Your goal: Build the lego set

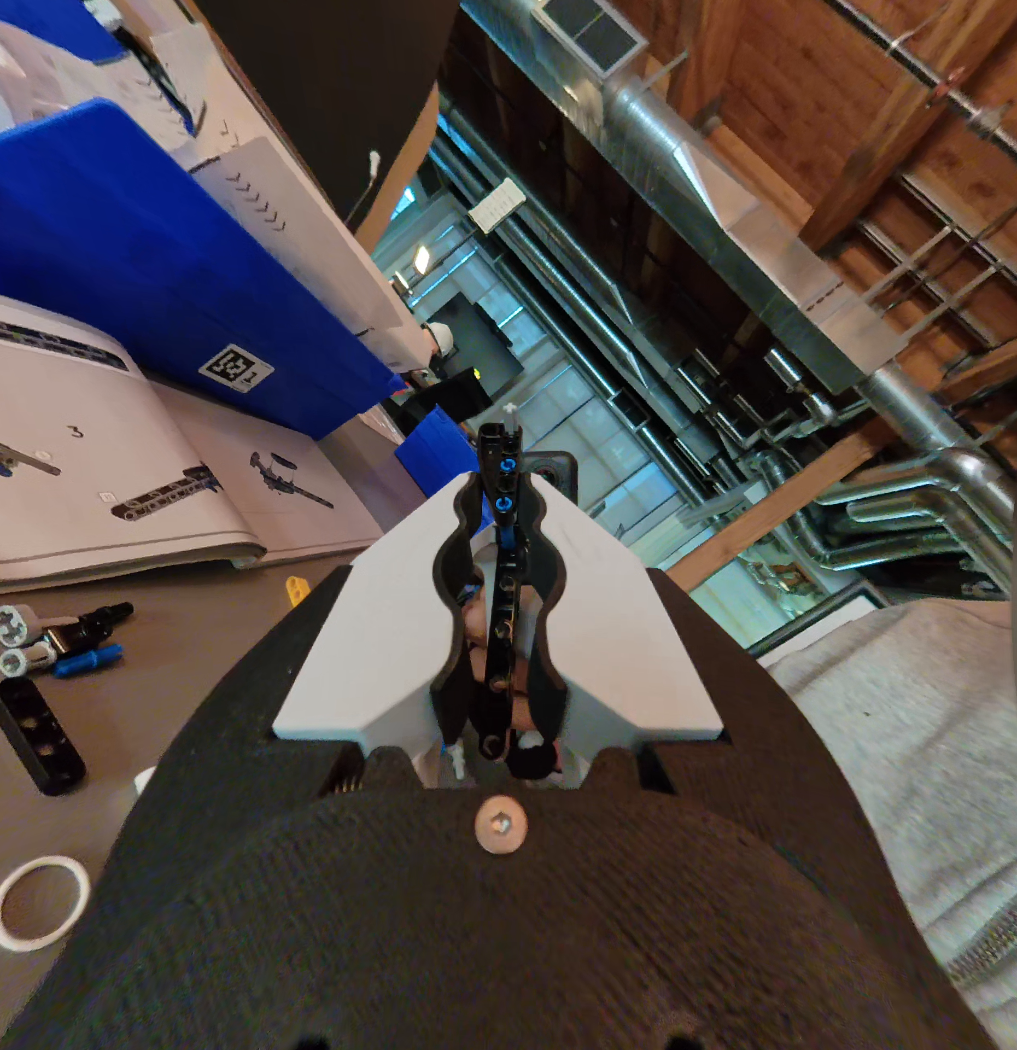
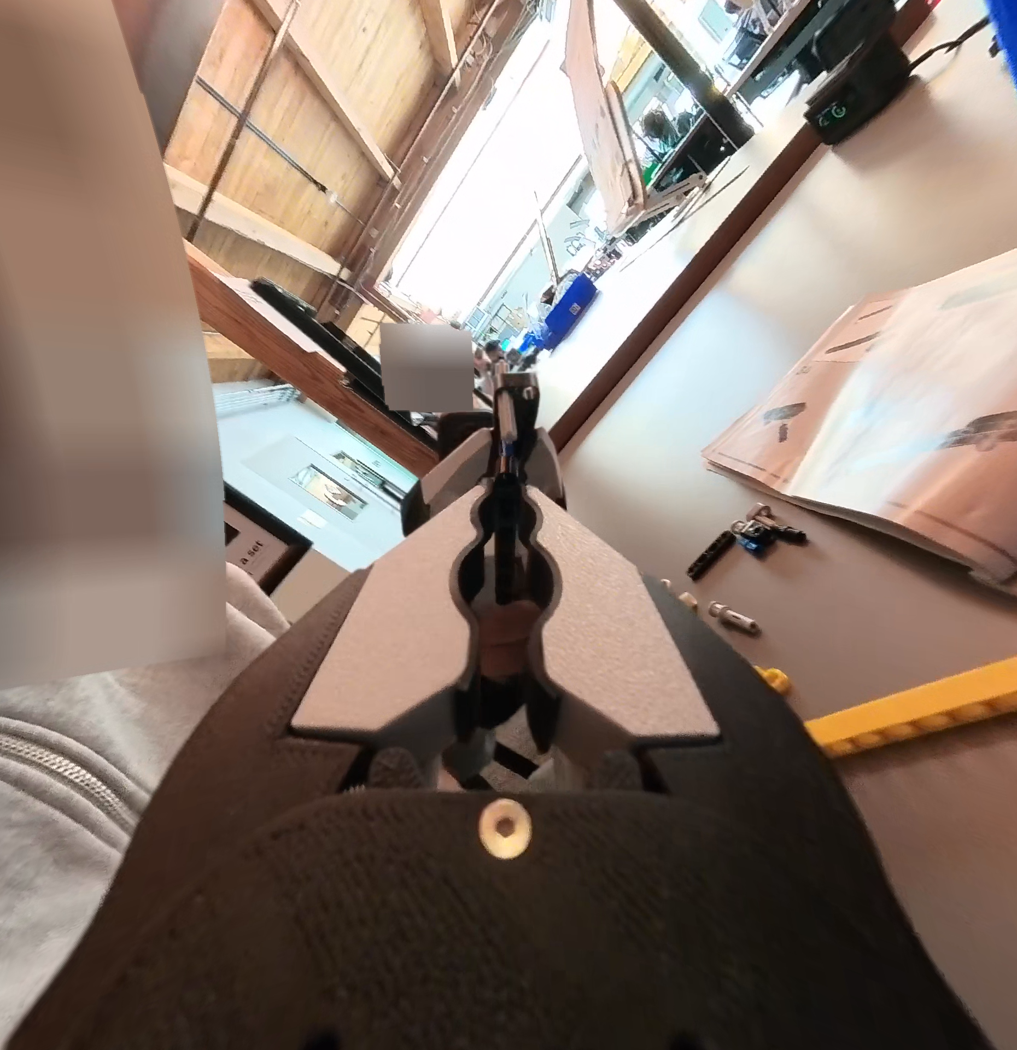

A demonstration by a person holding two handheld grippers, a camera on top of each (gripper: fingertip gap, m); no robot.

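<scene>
A black lego beam assembly (image 1: pixel 501 596) with blue pins stands edge-on between my left gripper's (image 1: pixel 503 488) white fingers, which are shut on it. Its top end with a small light-grey axle sticks out past the fingertips. My right gripper (image 2: pixel 505 500) is also shut on the same black assembly (image 2: pixel 503 545). A silver-grey part (image 2: pixel 509 409) sits at its far end. In the right wrist view the left gripper's fingers (image 2: pixel 466 460) show just beyond, closed on the assembly from the opposite side. Both grippers hold it in the air, tilted above the table.
An open instruction booklet (image 1: pixel 125 483) (image 2: pixel 892 443) lies on the table. Blue bins (image 1: pixel 154 255) stand behind it. Loose parts lie about: grey connectors (image 1: pixel 17 630), a blue pin (image 1: pixel 88 662), a black beam (image 1: pixel 35 733), a white ring (image 1: pixel 37 903), a long yellow beam (image 2: pixel 921 716). The tips of both grippers are at nearly the same place.
</scene>
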